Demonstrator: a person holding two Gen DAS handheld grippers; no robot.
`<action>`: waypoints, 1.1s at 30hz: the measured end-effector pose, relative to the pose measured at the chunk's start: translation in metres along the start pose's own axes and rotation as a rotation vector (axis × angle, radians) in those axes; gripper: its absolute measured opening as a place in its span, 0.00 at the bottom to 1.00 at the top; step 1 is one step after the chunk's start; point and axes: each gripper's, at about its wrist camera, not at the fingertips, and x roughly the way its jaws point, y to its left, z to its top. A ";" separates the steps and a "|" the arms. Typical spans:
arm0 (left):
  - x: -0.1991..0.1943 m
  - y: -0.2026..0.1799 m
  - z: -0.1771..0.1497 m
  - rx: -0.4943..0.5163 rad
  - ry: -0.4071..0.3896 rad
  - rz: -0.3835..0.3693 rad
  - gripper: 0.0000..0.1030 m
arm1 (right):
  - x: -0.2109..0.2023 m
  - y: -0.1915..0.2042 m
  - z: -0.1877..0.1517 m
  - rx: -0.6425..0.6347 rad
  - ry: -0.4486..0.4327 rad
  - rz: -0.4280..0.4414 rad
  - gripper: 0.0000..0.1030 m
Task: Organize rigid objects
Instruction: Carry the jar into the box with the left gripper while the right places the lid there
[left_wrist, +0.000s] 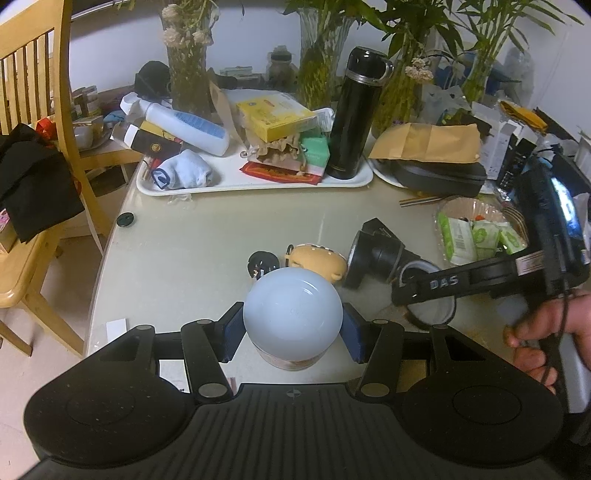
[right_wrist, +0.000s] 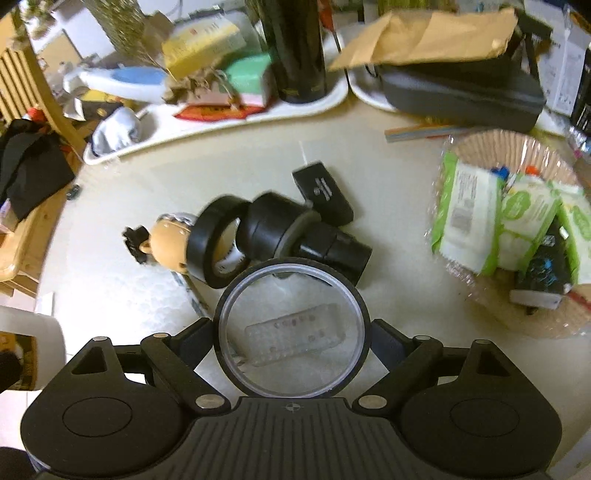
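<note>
A pale blue round-lidded jar (left_wrist: 291, 310) stands on the beige table (left_wrist: 192, 251), and my left gripper (left_wrist: 291, 326) is shut on its sides with the blue pads (left_wrist: 232, 328) pressed against it. In the right wrist view, a round clear container with a black rim (right_wrist: 291, 264) sits between the fingers of my right gripper (right_wrist: 291, 332), which is shut on it and holds it just above the table. A clear blister pack shows through its bottom. In the left wrist view, the right gripper (left_wrist: 428, 291) hangs to the jar's right, held by a hand (left_wrist: 543, 332).
A black lens-like cylinder (right_wrist: 280, 229), a black tape roll (right_wrist: 214, 240), a tan plush toy (right_wrist: 170, 240) and a small black box (right_wrist: 325, 192) lie mid-table. Behind are a cluttered white tray (left_wrist: 258, 182) with a black flask (left_wrist: 354, 114), and a basket of green packets (right_wrist: 517, 229). A wooden chair (left_wrist: 37, 110) stands left.
</note>
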 end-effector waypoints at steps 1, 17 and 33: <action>-0.002 0.000 0.000 0.000 -0.001 -0.002 0.51 | -0.007 -0.001 0.000 0.000 -0.015 0.006 0.89; -0.018 -0.015 -0.024 0.013 0.023 -0.036 0.51 | -0.061 -0.011 -0.039 -0.049 -0.036 0.184 0.89; -0.005 -0.027 -0.057 0.044 0.098 -0.068 0.51 | -0.063 0.009 -0.077 -0.185 0.072 0.256 0.89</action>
